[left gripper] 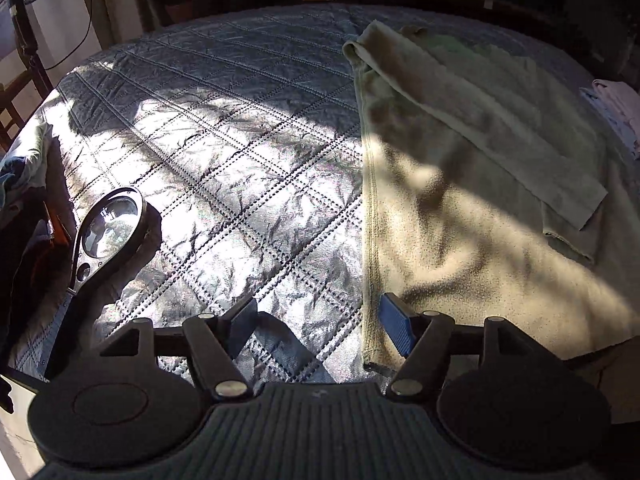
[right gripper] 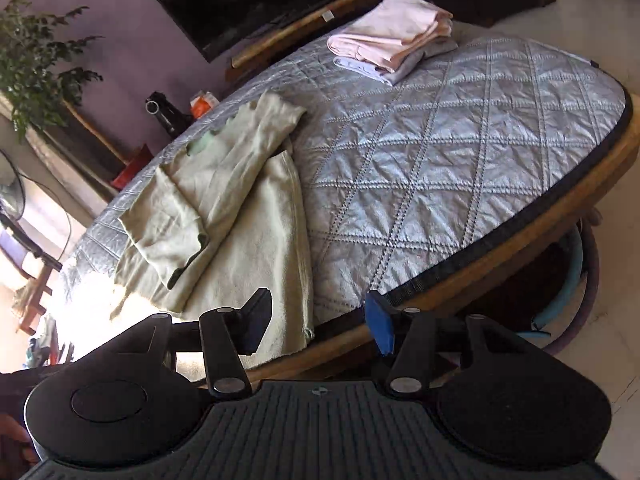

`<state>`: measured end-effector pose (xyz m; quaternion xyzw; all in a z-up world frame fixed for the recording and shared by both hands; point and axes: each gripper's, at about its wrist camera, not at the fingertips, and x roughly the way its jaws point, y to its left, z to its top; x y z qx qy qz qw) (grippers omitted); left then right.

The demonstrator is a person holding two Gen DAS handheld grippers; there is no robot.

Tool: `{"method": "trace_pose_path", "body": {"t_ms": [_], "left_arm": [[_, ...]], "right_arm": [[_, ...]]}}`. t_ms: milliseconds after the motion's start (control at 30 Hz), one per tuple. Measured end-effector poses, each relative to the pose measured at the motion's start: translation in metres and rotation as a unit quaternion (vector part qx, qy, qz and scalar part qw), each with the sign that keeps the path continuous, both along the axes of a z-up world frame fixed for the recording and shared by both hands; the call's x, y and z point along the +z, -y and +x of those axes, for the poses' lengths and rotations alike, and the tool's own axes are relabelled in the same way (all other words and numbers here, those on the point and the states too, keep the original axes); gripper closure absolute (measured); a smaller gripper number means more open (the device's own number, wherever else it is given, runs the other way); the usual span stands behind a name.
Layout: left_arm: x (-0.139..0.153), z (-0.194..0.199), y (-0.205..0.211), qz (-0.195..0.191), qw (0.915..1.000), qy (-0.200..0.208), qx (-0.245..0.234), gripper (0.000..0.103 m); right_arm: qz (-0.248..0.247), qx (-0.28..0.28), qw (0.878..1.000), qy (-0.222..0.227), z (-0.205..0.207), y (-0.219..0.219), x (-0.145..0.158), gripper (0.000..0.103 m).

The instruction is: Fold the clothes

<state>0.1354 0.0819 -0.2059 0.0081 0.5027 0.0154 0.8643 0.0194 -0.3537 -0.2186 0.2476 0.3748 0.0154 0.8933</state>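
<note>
The quilted silver table cover [left gripper: 224,152] fills the space ahead of both tongs, stretched over a round wooden table [right gripper: 520,240]. On it lies the pale green long-sleeved top [right gripper: 248,216], already folded in part: its body is laid in a long strip and a sleeve [left gripper: 500,120] is drawn slantwise across it. From the left tongs [left gripper: 318,328] the top lies ahead and to the right, its stitched side edge running straight up from the blue pad [left gripper: 394,328], which sits over that edge. From the right tongs [right gripper: 320,320] it lies ahead and to the left, the near corner of the hem [right gripper: 308,332] just beside the dark pad [right gripper: 258,324].

Both tongs stand spread, with nothing pinched between them.

Far ahead of the right tongs, well apart from the green top, a stack of folded pink and white clothes [right gripper: 394,36] waits near the far rim.

The step in hand looks like taking the near hem to fold the strip up on itself. To do it well, each tong should bite a near corner through all layers, lift evenly, and carry the hem toward the collar so that the sleeve stays trapped inside and the edges line up.
</note>
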Motion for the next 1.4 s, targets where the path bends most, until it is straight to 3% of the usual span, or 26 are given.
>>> {"method": "trace_pose_path", "body": {"t_ms": [67,200,300,333,500,533,600,733,800,900,1033,1200,1300,1400], "left_arm": [[0.0,-0.004,0.005,0.023,0.9997,0.006,-0.003,0.033],[0.0,-0.006,0.013,0.057,0.9982,0.016,-0.009,0.026],[0.0,-0.006,0.012,0.058,0.9982,0.014,-0.005,0.02],[0.0,-0.005,0.011,0.058,0.9982,0.014,-0.003,0.02],[-0.002,-0.007,0.015,0.075,0.9968,0.022,-0.018,0.015],[-0.002,-0.008,0.016,0.081,0.9962,0.025,-0.023,0.015],[-0.002,-0.009,0.016,0.078,0.9962,0.024,-0.029,0.015],[-0.001,-0.007,0.004,0.034,0.9991,0.014,-0.024,0.023],[0.001,-0.007,-0.003,0.0,0.9998,0.01,-0.019,0.043],[0.002,-0.008,-0.009,-0.045,0.9986,0.01,-0.026,0.057],[0.002,-0.011,-0.004,-0.093,0.9925,0.018,-0.077,0.056],[-0.003,-0.008,-0.005,-0.153,0.9834,0.02,-0.096,0.031],[-0.005,-0.006,-0.009,-0.192,0.9775,0.016,-0.086,0.017],[-0.006,-0.008,-0.015,-0.228,0.9723,0.017,-0.051,0.017]], "right_arm": [[-0.027,0.031,0.999,0.008,0.008,-0.006,0.003,0.044],[-0.061,0.07,0.995,-0.025,0.029,-0.009,-0.008,0.047],[-0.085,0.096,0.992,-0.019,0.031,-0.015,-0.008,0.052],[-0.099,0.113,0.988,-0.021,0.03,-0.02,-0.006,0.06],[-0.121,0.148,0.981,-0.017,0.024,-0.034,-0.006,0.062],[-0.116,0.142,0.983,-0.018,0.023,-0.033,-0.006,0.068],[-0.11,0.142,0.983,-0.023,0.024,-0.032,-0.006,0.095],[-0.077,0.125,0.989,-0.027,0.024,-0.027,-0.008,0.1],[-0.05,0.108,0.993,-0.025,0.023,-0.021,-0.009,0.1],[-0.041,0.103,0.994,-0.022,0.022,-0.02,-0.008,0.1],[-0.048,0.114,0.992,-0.025,0.025,-0.025,-0.008,0.1],[-0.049,0.12,0.991,-0.028,0.027,-0.026,-0.008,0.1],[-0.038,0.115,0.992,-0.029,0.026,-0.023,-0.01,0.1],[-0.01,0.099,0.995,-0.029,0.025,-0.016,-0.014,0.1]]}}
